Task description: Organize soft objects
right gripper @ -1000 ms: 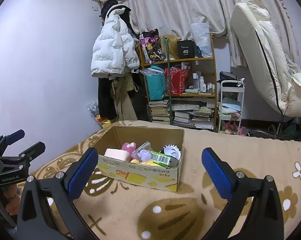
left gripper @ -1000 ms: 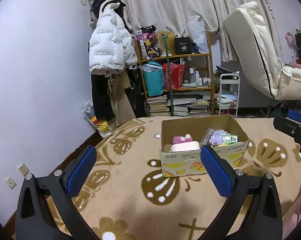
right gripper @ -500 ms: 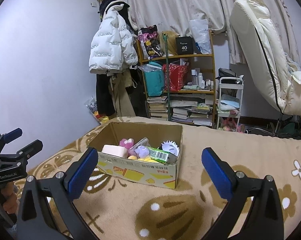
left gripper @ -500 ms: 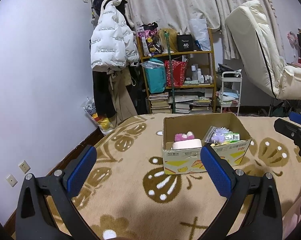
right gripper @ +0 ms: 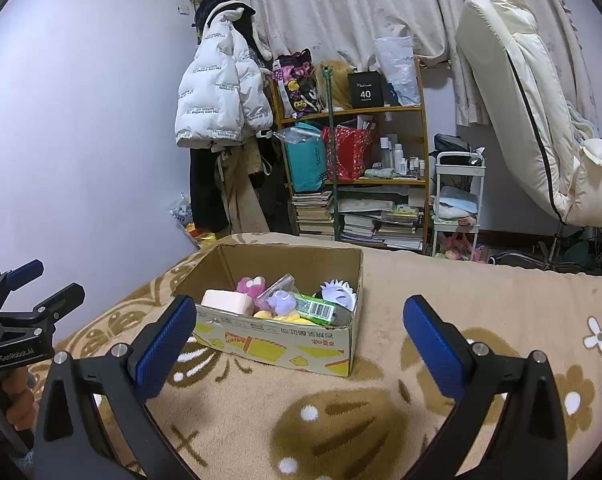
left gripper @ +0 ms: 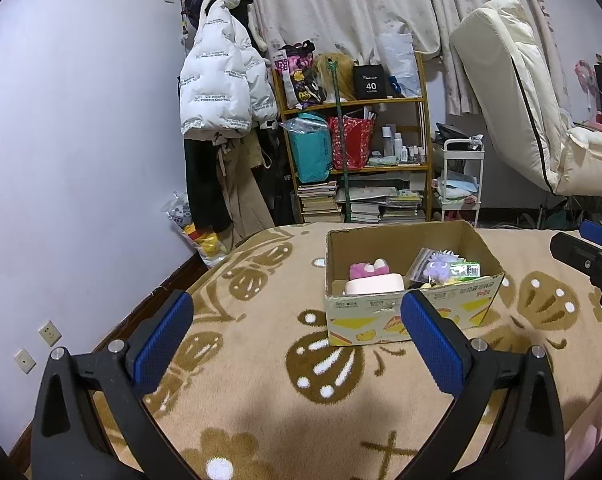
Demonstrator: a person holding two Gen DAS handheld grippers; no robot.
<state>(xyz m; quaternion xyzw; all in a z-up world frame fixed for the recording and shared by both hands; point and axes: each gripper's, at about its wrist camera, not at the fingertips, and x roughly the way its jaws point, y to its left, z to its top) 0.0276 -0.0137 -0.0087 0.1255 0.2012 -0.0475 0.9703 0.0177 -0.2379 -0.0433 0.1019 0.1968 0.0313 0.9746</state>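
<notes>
A tan blanket (right gripper: 441,292) with brown motifs covers the surface; one cardboard box (right gripper: 285,340) sits on it at 12 o'clock from both grippers, likely gathering the soft items: one pale block (right gripper: 225,301), one pink plush (right gripper: 251,285), one purple plush (right gripper: 281,301). Left gripper (left gripper: 297,332) and right gripper (right gripper: 295,338) hang spread wide, empty, short of the box

I see even, cool indoor light, sharp focus, soft shadow on the beige patterned fleece blanket (left gripper: 261,412), strong fisheye bending, black corner vignetting.
</notes>
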